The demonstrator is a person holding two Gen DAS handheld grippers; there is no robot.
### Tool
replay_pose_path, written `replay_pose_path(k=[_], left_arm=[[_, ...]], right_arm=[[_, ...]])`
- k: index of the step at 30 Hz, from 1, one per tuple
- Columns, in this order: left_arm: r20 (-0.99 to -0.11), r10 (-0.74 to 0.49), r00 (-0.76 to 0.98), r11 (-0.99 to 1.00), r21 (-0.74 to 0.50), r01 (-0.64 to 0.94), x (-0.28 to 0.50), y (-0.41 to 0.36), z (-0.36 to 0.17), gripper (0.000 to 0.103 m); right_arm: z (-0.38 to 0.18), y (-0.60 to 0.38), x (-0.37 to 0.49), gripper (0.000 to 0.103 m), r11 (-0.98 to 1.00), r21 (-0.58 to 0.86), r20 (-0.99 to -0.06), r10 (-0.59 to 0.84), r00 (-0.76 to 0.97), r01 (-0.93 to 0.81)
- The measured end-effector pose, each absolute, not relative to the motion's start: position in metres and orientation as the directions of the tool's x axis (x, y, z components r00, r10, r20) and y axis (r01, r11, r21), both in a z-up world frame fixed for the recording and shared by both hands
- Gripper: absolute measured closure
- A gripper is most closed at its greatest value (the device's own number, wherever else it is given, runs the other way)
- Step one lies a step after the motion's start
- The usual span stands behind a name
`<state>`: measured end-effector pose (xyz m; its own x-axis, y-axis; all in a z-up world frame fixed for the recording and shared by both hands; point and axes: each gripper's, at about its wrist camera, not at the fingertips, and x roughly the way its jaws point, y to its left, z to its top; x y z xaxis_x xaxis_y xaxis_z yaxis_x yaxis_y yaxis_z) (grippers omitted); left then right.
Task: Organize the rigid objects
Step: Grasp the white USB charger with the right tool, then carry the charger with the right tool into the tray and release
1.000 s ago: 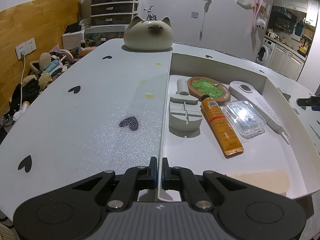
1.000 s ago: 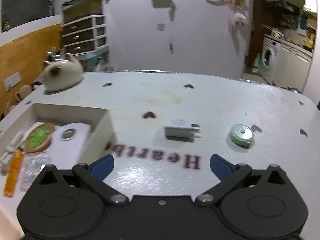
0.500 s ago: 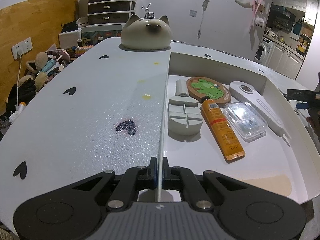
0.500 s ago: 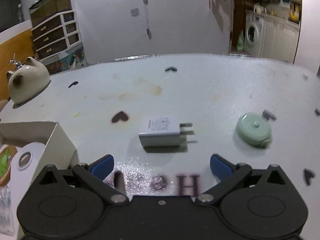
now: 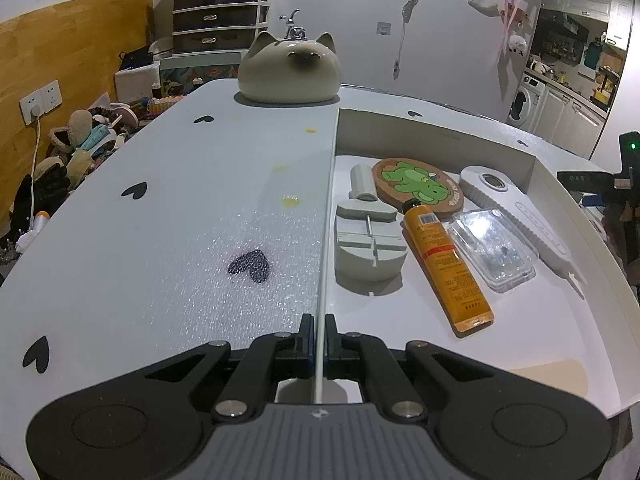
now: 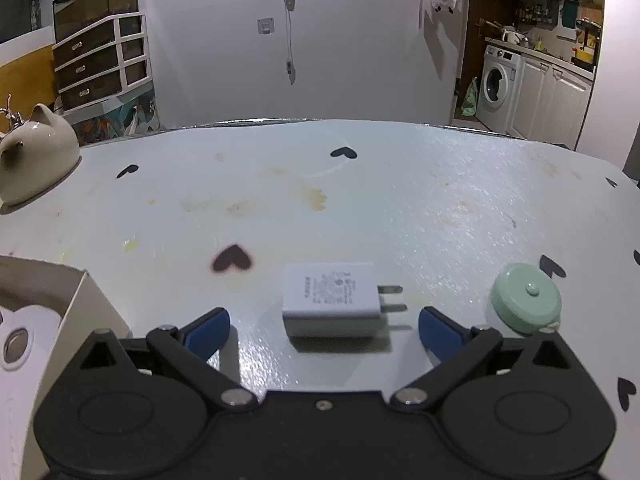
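Nearest item, left wrist view: the left gripper (image 5: 316,340) is sitting pinched together on the thin left wall of the white box (image 5: 328,208), steadying it on the desk (image 5: 160,240). Inside the box, running from 6 o'clock toward 12, are lying an orange tube (image 5: 446,266) along the middle, a grey slotted block (image 5: 370,246) at its 9 o'clock side, a clear plastic case (image 5: 491,255) at its 3 o'clock side, a long white ridged piece (image 5: 516,216) beyond that by the right wall, a small grey cylinder (image 5: 362,181), and a round frog coaster (image 5: 418,189) touching the tube's far end. Past the box, at 12 o'clock, a cat-shaped ceramic pot (image 5: 290,70) is standing on the desk. Nearest item, right wrist view: the right gripper (image 6: 324,330) is hanging spread wide and empty, its jaws flanking a white charger plug (image 6: 332,298) lying on the desk with prongs pointing to 3 o'clock; no pad is touching it yet. At 3 o'clock of the plug, apart from it, a mint-green round tape measure (image 6: 526,298) is waiting. Progress, as judged: six items are already boxed; the plug and the tape measure are remaining outside, with the plug apparently next for pickup.
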<state>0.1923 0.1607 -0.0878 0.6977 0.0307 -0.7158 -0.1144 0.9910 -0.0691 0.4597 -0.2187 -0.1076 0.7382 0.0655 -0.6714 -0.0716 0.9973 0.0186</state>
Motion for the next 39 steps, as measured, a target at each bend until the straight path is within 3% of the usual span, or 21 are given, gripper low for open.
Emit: replay_pose_path(k=[3,5,7,19,27,32,39], left_arm=[[-0.717,0.028,0.696,0.991,-0.07,-0.112,0.193,0.161,-0.088,0.1],[-0.717,0.028,0.697,0.991,-0.07,-0.112,0.193,0.161,-0.088,0.1],[-0.716,0.028,0.697,0.991,-0.073,-0.114,0.193,0.161,-0.088,0.1],[-0.715,0.035,0.698,0.99,-0.072,-0.124,0.193,0.16,-0.088,0.1],[-0.714,0.035,0.699,0.99,-0.071,-0.122,0.192,0.161,-0.088,0.1],[-0.71,0.034,0.703,0.989,-0.076,-0.125,0.192,0.161,-0.088,0.1],[-0.71,0.032,0.704,0.99,-0.076,-0.122,0.192,0.161,-0.089,0.1]], right_arm=[[-0.106,-0.217,0.462,0.015,0.998,0.021,-0.663,0.062,0.746,-0.064],[-0.102,-0.22,0.464,0.033,0.999,0.02,-0.656,0.043,0.754,-0.04],[-0.101,-0.221,0.464,0.04,0.999,0.015,-0.653,0.046,0.756,-0.047],[-0.102,-0.225,0.421,0.04,0.991,0.016,-0.63,0.11,0.769,-0.13],[-0.076,-0.229,0.369,0.04,0.971,0.09,-0.582,0.232,0.779,-0.222],[-0.039,-0.214,0.324,0.04,0.914,0.084,-0.546,0.376,0.749,-0.398],[-0.017,-0.186,0.285,0.04,0.773,0.033,-0.587,0.528,0.614,-0.633]])
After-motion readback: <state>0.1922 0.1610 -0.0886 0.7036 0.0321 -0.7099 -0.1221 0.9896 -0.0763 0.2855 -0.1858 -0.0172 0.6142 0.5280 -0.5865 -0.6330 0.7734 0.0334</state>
